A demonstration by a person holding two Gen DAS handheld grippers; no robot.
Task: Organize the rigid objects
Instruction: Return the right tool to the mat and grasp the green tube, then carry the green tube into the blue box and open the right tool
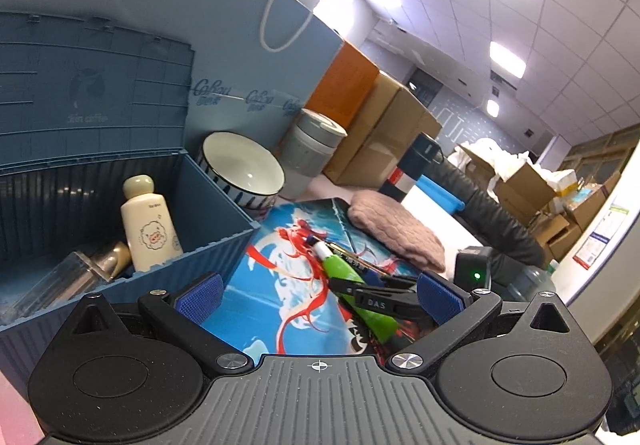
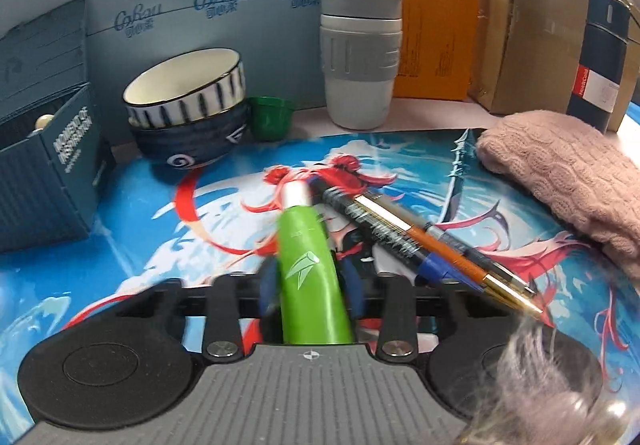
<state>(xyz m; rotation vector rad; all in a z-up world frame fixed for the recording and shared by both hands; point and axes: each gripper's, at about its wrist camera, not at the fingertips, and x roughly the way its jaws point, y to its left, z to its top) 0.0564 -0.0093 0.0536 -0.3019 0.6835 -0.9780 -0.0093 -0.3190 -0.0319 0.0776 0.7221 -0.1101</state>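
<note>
The right gripper [image 2: 310,287] has its blue pads clamped against the sides of a green plastic tube with a white cap [image 2: 308,265], which lies on the blue illustrated desk mat [image 2: 160,245] pointing to 12 o'clock. Just at 2 o'clock lie several pens [image 2: 404,237], touching one another. The left gripper [image 1: 318,295] stands wide apart, empty. At its 10 o'clock an open blue plastic crate [image 1: 208,245] holds a cream bottle [image 1: 148,225]. Farther, at 11 o'clock, stacked striped ceramic bowls [image 2: 188,101] stand beside a grey lidded cup [image 2: 360,57].
</note>
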